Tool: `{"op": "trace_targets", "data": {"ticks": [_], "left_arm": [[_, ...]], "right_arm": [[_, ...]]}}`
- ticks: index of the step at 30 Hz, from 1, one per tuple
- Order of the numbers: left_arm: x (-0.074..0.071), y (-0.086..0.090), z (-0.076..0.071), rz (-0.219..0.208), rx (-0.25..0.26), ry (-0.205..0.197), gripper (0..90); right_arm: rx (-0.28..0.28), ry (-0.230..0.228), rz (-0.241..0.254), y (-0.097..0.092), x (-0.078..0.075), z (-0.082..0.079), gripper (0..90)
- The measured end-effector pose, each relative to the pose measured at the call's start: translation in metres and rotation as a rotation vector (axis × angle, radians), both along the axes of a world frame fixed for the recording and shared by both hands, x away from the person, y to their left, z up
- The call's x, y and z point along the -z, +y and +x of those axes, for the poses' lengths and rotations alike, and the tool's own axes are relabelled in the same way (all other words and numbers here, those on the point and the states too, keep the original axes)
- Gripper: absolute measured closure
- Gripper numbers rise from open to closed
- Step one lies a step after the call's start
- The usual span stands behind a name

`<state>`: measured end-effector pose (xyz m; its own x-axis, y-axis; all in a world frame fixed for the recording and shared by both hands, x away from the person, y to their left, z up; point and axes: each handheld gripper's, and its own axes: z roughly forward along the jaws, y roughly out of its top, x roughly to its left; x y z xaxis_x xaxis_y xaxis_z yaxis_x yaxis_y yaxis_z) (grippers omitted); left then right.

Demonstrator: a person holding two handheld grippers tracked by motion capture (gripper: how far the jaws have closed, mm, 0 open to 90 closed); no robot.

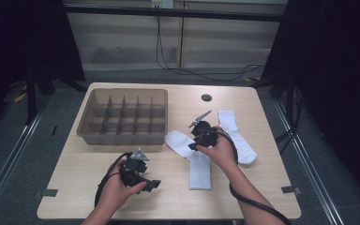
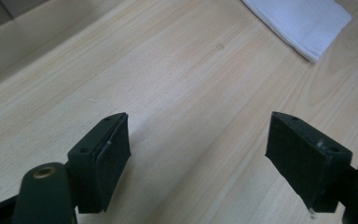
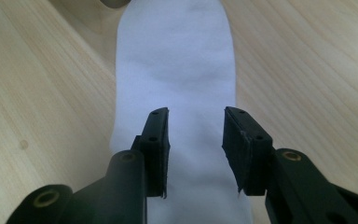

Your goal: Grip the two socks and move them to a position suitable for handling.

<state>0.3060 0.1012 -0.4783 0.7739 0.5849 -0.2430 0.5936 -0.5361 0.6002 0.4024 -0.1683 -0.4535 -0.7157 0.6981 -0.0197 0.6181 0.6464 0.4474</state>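
High view: a person sat at a pale wooden table (image 1: 122,197) with a gripper in each hand. Two white socks lay right of centre: the near sock (image 1: 190,152), bent at the heel, just beside the front corner of a grey divided bin (image 1: 123,117), and the far sock (image 1: 236,136) stretched toward the table's right edge. The right gripper (image 1: 193,146) was poised over the near sock's heel; the left gripper (image 1: 153,185) rested low near the front edge, well apart from both socks.

Right gripper view: the jaws stood partly closed, with a clear gap between them, above the flat sock (image 3: 177,74); the pads (image 3: 161,149) pressed on nothing, so no cloth was gripped.

Left gripper view: the jaws stood wide apart over bare wood, holding nothing (a corner of the near sock's cuff (image 2: 303,23) showed at the upper right).

Progress, as judged: the work looked barely begun. Every compartment of the bin that could be seen appeared empty, and both socks were lying loose on the table. Grasping, any folding or pairing, and placing in the bin all seemed left to do.
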Motion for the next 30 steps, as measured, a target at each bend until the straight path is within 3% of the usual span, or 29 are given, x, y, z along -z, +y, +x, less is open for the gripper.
{"op": "trace_targets", "data": {"ticks": [3,4,11,13,14,16,18,24,30], "left_arm": [[-0.001,0.003,0.000,0.010,0.013,-0.002,21.7],[-0.001,0.003,0.000,0.007,0.009,-0.002,21.8],[-0.003,0.003,-0.001,0.000,0.001,-0.004,22.2],[-0.003,0.003,-0.001,0.000,0.005,-0.008,22.2],[-0.003,0.003,-0.001,0.004,0.006,-0.007,22.2],[-0.002,0.003,-0.001,0.002,-0.001,-0.006,22.2],[-0.002,0.004,-0.001,0.009,0.012,-0.005,22.2],[-0.003,0.002,-0.001,0.005,0.008,-0.006,22.6],[-0.004,-0.011,-0.005,0.007,0.044,-0.004,22.7]], "right_arm": [[-0.014,0.015,-0.016,0.008,0.006,0.000,59.0],[-0.022,0.022,-0.043,0.010,0.009,-0.001,58.1],[-0.042,0.041,-0.084,0.009,0.018,-0.001,57.8],[-0.038,0.042,-0.063,0.009,0.019,-0.001,59.6],[-0.018,0.072,-0.030,0.007,0.019,0.000,68.5],[-0.015,0.077,-0.030,0.007,0.018,0.000,73.1],[-0.008,0.105,-0.036,0.006,0.017,-0.001,86.9],[0.033,0.102,0.008,-0.005,0.012,-0.003,88.0],[0.065,0.095,0.026,-0.031,-0.011,-0.014,87.6]]}}
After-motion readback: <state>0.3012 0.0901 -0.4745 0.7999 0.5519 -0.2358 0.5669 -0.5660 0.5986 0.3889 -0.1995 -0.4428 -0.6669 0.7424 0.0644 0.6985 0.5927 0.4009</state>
